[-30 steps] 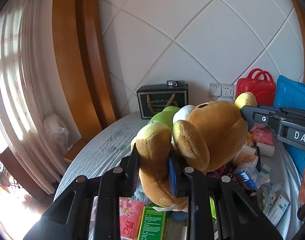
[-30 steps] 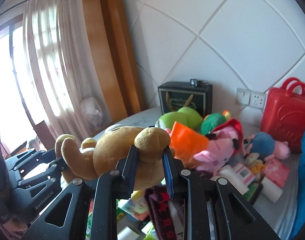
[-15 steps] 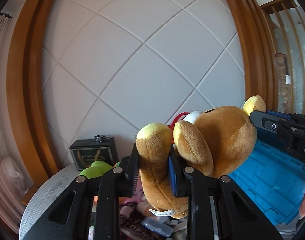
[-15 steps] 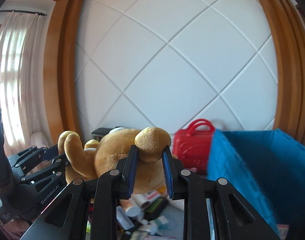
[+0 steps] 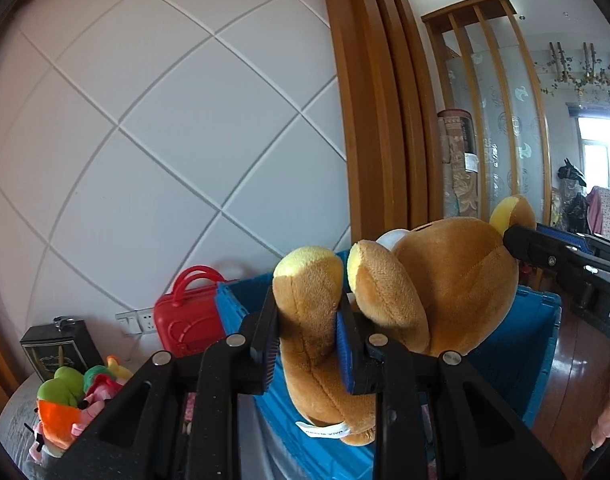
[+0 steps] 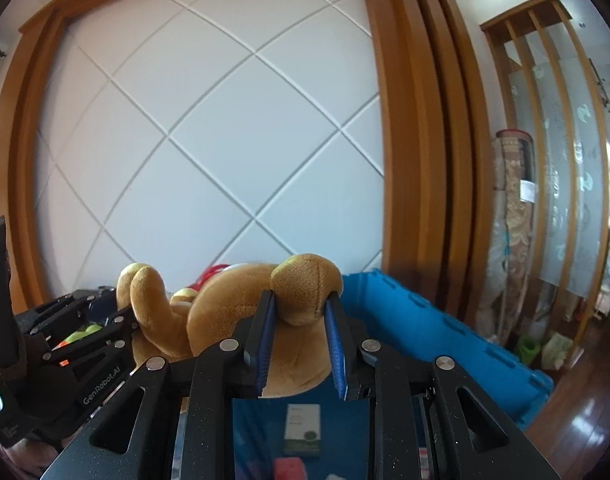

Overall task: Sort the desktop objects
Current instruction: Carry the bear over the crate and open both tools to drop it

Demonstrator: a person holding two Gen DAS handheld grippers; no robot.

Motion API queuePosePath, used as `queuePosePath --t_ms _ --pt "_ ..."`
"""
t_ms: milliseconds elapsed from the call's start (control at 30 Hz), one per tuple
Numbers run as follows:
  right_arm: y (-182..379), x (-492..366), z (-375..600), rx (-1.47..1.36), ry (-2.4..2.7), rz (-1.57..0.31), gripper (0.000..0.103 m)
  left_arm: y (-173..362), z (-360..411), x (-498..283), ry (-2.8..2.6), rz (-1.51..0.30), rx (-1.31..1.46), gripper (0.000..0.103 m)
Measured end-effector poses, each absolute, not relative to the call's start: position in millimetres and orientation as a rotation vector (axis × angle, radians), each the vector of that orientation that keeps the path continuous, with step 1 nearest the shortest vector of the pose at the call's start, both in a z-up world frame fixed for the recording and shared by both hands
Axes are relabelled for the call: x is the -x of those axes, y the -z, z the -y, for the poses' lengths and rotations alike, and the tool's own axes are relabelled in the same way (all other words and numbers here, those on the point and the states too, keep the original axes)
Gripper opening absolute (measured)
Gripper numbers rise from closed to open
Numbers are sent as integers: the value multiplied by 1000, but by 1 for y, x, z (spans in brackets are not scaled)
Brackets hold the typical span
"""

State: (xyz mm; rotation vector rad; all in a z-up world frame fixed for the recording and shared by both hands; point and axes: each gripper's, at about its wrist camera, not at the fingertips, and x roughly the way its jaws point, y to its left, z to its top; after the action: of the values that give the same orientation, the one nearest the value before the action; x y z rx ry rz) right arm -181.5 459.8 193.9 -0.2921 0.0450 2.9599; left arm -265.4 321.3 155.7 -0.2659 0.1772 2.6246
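The left gripper (image 5: 307,342), at the lower centre of the left view, is clamped on a limb of a brown plush bear (image 5: 445,284), its two pads pressing the limb from either side. The bear's round head fills the centre right of that frame, and a white tag hangs from its underside near the bottom. The right gripper (image 6: 299,342), at the lower centre of the right view, pinches another rounded part of the same bear (image 6: 233,320), probably an ear, so the toy hangs in the air between both tools. From the left view, the right gripper's black body enters at the right edge and meets the bear by its yellow-lined ear. Directly behind and below the bear is a blue bin (image 6: 445,336); through the right gripper's fingers, at the bottom of that frame, a small box (image 6: 303,428) lies on the bin's floor. A red case (image 5: 185,316) stands to the left of the bin, with a heap of plush toys (image 5: 71,400) in the lower left corner of the left view. This looks like the carrying step, with the bear brought over the bin. The next move probably calls for lowering it past the rim and then opening both grippers together, so neither limb snags.
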Motion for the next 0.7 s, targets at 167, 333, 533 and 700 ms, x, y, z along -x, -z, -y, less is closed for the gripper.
queuePosePath --t_ms 167,333,533,700 --pt "-175 177 -512 359 -2889 -104 24 -140 -374 269 -2551 -233 349 25" --pt "-156 182 -545 430 -2835 -150 24 -128 -395 269 -2526 -274 423 28" --pt "-145 187 -556 464 -2755 -126 25 -125 -396 267 -2558 -281 429 63" --pt "-143 189 -552 465 -2730 -95 52 -130 -384 262 -2590 -268 401 70"
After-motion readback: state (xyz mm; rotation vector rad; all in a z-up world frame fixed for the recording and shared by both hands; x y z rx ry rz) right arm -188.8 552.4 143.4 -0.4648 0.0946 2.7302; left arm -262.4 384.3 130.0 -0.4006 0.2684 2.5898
